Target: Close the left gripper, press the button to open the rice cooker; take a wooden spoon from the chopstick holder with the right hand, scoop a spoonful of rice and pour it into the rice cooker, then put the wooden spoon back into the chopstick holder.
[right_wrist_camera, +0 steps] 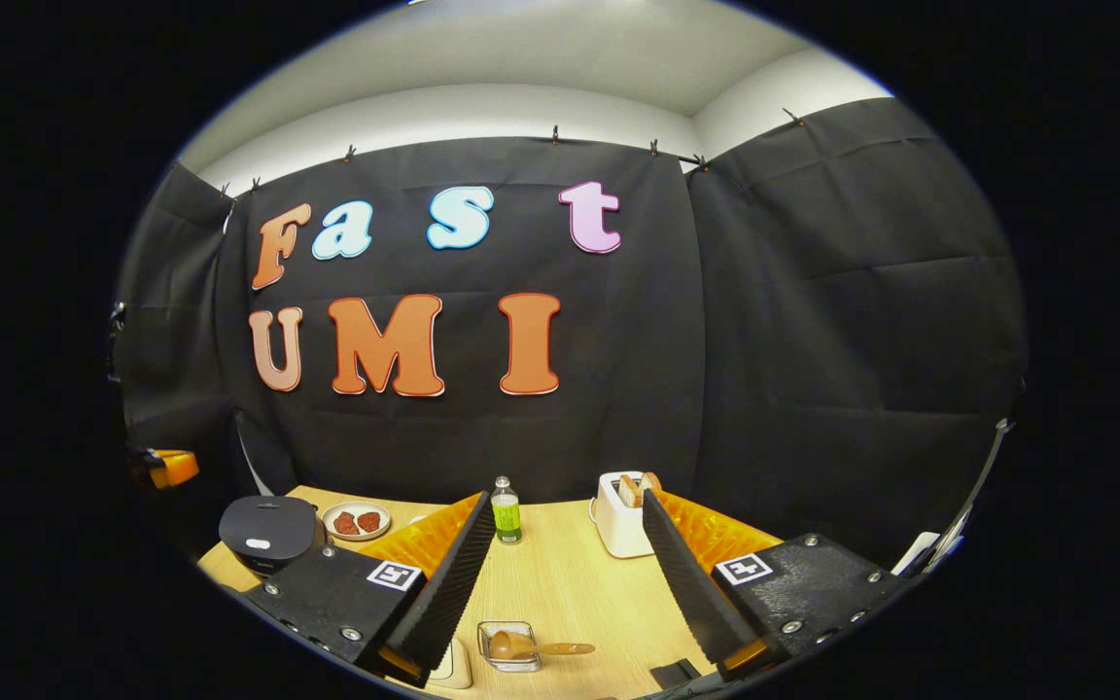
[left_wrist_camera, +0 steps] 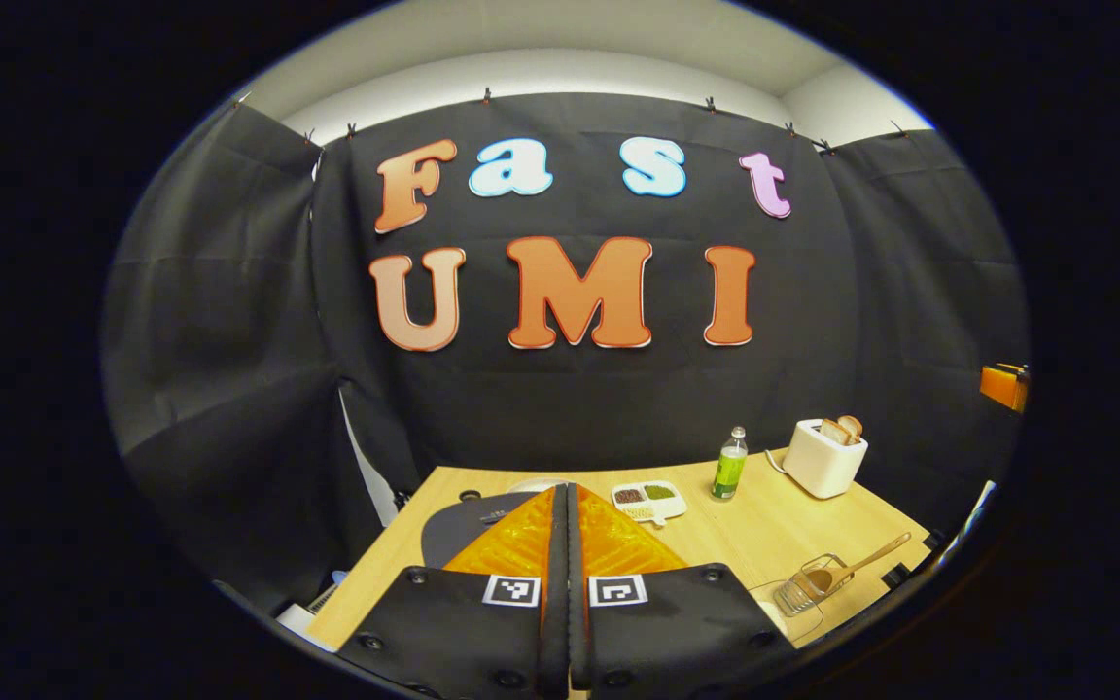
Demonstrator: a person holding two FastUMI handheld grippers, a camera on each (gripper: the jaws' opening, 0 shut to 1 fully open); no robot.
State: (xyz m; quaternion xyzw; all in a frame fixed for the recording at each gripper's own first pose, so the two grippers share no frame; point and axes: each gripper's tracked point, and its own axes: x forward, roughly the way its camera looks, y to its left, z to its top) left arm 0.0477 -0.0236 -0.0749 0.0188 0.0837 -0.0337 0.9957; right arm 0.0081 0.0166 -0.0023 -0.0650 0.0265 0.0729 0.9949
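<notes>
1. Your left gripper (left_wrist_camera: 566, 544) has its jaws clenched with nothing between them, held above the counter (left_wrist_camera: 745, 530); it blocks most of the rice cooker (left_wrist_camera: 468, 525), so you see just a dark lid edge to its left.
2. In the right gripper view the rice cooker (right_wrist_camera: 268, 530) shows whole, lid down, at the counter's far left.
3. Your right gripper (right_wrist_camera: 570, 583) has its jaws released, spread wide and holding nothing.
4. The chopstick holder (right_wrist_camera: 507, 647) sits on the counter between the right fingers, near the front edge; the wooden spoon (right_wrist_camera: 521, 646) is in it, handle poking out to the right.
5. A divided dish (left_wrist_camera: 649, 500) holds dark and green fillings; contents too small to identify.
6. The toaster (right_wrist_camera: 621, 515) has bread in its slots; a green bottle (right_wrist_camera: 506, 512) stands just left of it.
</notes>
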